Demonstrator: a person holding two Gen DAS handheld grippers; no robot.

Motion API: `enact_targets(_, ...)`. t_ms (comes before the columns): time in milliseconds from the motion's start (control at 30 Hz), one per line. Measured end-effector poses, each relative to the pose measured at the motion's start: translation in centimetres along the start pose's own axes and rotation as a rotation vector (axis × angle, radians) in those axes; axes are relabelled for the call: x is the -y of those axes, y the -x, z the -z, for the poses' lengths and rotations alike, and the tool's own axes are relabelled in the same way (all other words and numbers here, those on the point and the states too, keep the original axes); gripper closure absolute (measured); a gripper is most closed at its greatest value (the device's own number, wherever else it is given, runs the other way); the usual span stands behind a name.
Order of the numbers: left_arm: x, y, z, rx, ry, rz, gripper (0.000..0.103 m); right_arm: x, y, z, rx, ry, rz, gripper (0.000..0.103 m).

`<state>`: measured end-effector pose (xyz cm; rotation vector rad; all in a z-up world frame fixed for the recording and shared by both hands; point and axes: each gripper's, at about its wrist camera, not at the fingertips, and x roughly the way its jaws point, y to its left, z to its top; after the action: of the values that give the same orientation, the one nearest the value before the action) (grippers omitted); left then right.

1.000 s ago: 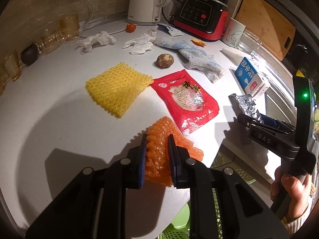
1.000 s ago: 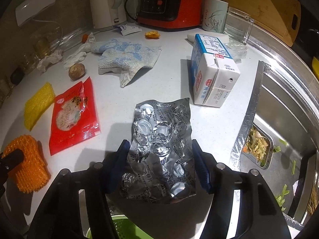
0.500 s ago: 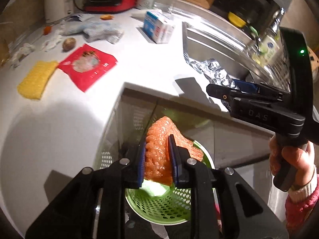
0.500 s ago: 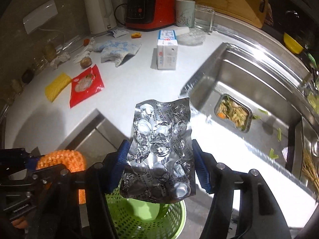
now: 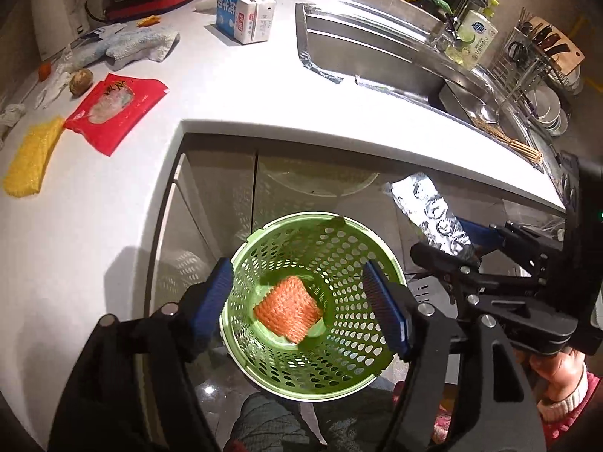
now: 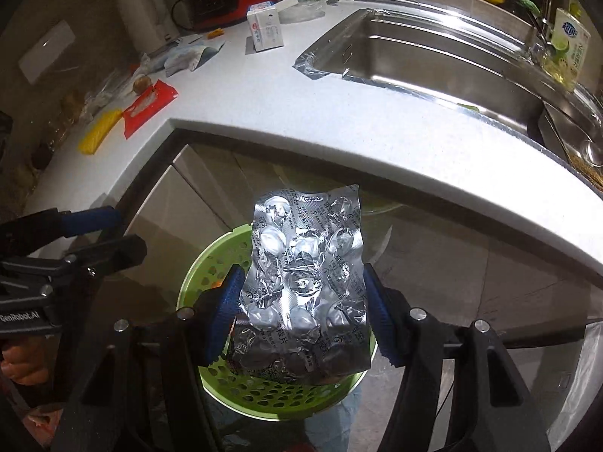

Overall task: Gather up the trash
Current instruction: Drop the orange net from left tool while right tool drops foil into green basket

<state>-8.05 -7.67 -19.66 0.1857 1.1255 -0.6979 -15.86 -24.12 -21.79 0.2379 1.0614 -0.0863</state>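
My left gripper point(image 5: 301, 301) is open and empty above the green perforated trash basket point(image 5: 339, 369), which stands on the floor below the counter edge. The orange foam net point(image 5: 288, 309) lies at the basket's bottom. My right gripper point(image 6: 301, 316) is shut on a crumpled silver blister pack point(image 6: 305, 286) and holds it over the basket point(image 6: 211, 271); the pack point(image 5: 429, 214) also shows in the left wrist view, to the right of the basket. On the counter lie a red snack wrapper point(image 5: 113, 109) and a yellow foam net point(image 5: 32, 158).
The white counter point(image 5: 233, 86) carries a milk carton point(image 5: 245, 17), a blue-white cloth point(image 5: 135, 43), a brown round fruit point(image 5: 81, 81), crumpled tissues and a red appliance. A steel sink point(image 5: 377, 56) lies at the right. Cabinet doors point(image 5: 211, 196) stand behind the basket.
My left gripper has opened and the orange foam net has dropped into the basket. My right gripper has carried the blister pack down over the basket.
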Motion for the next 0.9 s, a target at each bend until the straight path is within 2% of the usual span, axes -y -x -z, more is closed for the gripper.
enact_targets(133,-1.3,2.0,-0.3,0.040,0.021,-0.012,0.027,-1.3,-0.4,0.7,-0.014,0.036,0.007,0.036)
enact_targets(200,-2.0,2.7,-0.7,0.055,0.039,-0.023,0.026,-1.9,-0.8,1.0,-0.029,0.058,0.019,0.019)
enact_targets(233,-2.4,3.1,-0.8,0.064,0.049,-0.030,0.025,-2.2,-0.9,1.1,-0.032,0.070,0.035,0.016)
enact_targets(400,-3.9,5.2,-1.7,0.110,0.097,-0.053,0.021,-3.5,-0.1,-0.5,-0.004,0.101,0.043,0.011)
enact_targets(667,-6.7,9.0,-3.3,0.217,0.154,-0.121,0.017,-7.0,2.5,-6.7,0.126,0.181,0.010,0.006)
enact_targets(900,-10.7,11.3,-3.7,0.274,0.225,-0.180,0.013,-10.6,3.2,-10.9,0.193,0.233,-0.040,0.003)
